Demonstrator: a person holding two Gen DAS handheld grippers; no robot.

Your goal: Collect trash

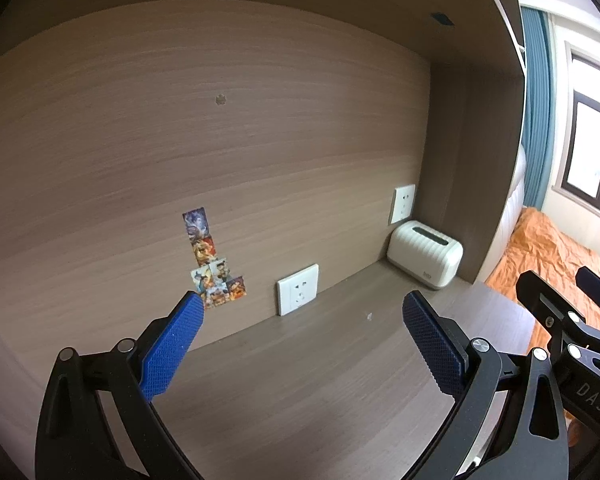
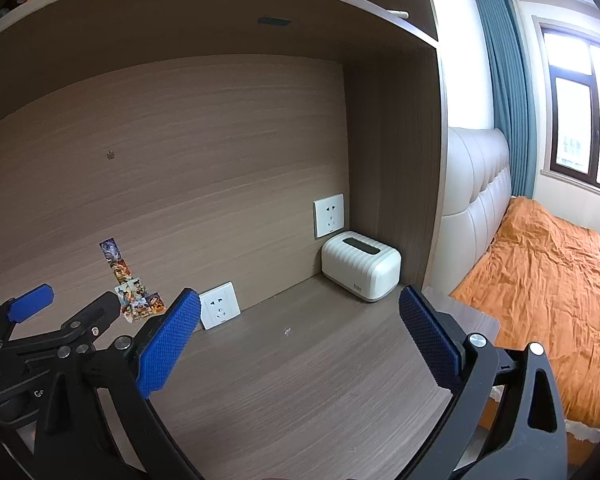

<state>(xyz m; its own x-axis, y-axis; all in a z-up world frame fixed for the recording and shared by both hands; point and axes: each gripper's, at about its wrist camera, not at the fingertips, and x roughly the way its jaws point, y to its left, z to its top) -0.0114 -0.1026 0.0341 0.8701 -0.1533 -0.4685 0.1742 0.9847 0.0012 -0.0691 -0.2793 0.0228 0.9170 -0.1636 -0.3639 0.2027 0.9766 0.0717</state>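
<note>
Both claws, left claw (image 1: 302,306) and right claw (image 2: 300,300), hover wide and empty, seemingly to approach a possible scrap (image 2: 287,332) on the counter (image 2: 300,400).

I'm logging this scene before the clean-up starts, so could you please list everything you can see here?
scrap: one, white, tiny, on the desk in front of both grippers
desk: one, brown wood
tissue box: one, cream, back right corner of desk
wall sockets: two, white, on the back panel
stickers: a cluster, colourful, on the back panel
bed cover: one, orange, right of the desk
curtain: one, blue, beside the window
left gripper: one, blue pads, open, empty
right gripper: one, blue pads, open, empty
</note>
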